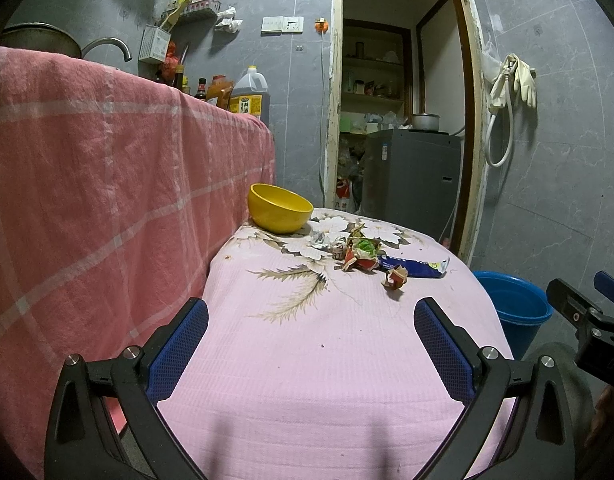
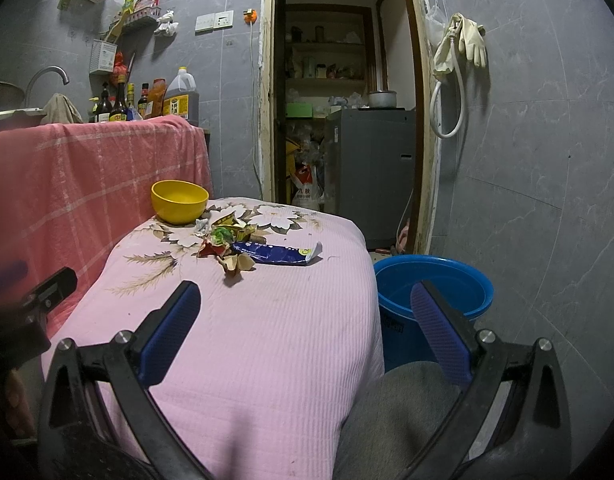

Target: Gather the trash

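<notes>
A heap of crumpled wrappers [image 1: 361, 254] [image 2: 223, 242] lies at the far end of the pink-clothed table [image 1: 307, 360] [image 2: 247, 340], with a flat blue packet [image 1: 417, 268] [image 2: 277, 254] and a small crumpled paper ball [image 1: 395, 278] [image 2: 237, 266] beside it. My left gripper [image 1: 311, 312] is open and empty, low over the near part of the table. My right gripper [image 2: 307, 296] is open and empty, at the table's right edge. A blue bucket [image 1: 515, 304] [image 2: 431, 292] stands on the floor right of the table.
A yellow bowl [image 1: 279, 208] [image 2: 179, 201] sits at the table's far left corner. A taller counter under a pink checked cloth [image 1: 107, 180] [image 2: 87, 168] borders the table's left side. An open doorway [image 1: 399, 120] [image 2: 343, 120] lies behind.
</notes>
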A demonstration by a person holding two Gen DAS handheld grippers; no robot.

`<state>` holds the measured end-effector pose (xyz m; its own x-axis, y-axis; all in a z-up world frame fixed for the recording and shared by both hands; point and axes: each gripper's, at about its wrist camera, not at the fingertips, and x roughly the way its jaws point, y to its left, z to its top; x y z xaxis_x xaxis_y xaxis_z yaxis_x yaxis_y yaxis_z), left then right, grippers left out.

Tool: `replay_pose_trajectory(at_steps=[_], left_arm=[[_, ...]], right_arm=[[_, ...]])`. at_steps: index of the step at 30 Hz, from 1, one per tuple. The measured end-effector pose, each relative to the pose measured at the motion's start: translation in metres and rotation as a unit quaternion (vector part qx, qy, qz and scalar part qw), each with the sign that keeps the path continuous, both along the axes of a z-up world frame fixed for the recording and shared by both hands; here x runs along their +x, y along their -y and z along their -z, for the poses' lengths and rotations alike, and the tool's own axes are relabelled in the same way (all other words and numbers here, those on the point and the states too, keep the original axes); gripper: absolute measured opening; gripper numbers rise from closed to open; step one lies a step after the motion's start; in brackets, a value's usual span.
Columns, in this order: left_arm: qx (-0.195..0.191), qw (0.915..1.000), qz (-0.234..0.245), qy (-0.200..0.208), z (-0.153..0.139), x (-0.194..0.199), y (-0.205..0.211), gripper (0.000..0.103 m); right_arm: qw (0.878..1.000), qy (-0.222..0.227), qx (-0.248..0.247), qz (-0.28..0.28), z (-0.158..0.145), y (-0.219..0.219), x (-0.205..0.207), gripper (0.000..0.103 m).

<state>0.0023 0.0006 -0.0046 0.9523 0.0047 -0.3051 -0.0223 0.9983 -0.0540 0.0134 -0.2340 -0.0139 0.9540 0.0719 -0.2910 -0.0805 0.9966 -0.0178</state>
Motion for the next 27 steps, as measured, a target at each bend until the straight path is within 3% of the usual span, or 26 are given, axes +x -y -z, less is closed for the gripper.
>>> replay_pose_trajectory(at_steps=[27], left_arm=[[0.002,1.0,-0.001,-0.001,-0.0051,-0.0045,0.0037,0.101]], right_arm=[[1.0,-0.003,0.003,-0.002,0.002,0.0073,0.0,0.103]])
